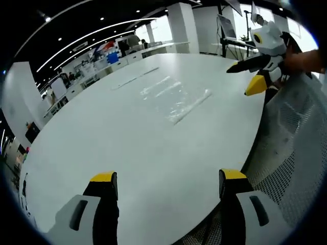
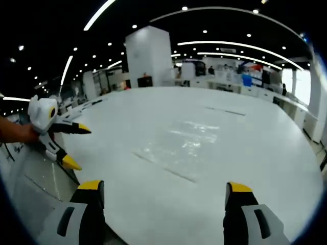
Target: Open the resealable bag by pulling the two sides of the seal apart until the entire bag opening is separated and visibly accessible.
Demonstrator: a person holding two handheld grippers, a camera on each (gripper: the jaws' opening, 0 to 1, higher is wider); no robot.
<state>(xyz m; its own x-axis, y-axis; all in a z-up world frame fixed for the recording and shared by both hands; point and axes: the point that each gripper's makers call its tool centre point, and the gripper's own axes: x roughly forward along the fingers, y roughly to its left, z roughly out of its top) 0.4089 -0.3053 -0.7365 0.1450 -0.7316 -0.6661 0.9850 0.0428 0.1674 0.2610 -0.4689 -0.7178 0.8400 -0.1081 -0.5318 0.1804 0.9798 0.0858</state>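
Large open-plan office or lab hall: long ceiling light strips (image 2: 240,45), white square pillar (image 2: 148,57), broad white table (image 1: 127,153), rows of cluttered desks (image 1: 97,69) and bright windows (image 2: 301,84) behind.

A clear bag (image 2: 186,145) lies flat on the white table (image 2: 265,153), well ahead of the right gripper (image 2: 166,196), whose yellow-tipped jaws stand wide apart at the near edge with nothing between them. At the left the left gripper (image 2: 74,145) comes in over the table's edge, held by a hand (image 2: 15,131), its jaws spread and apart from the bag.
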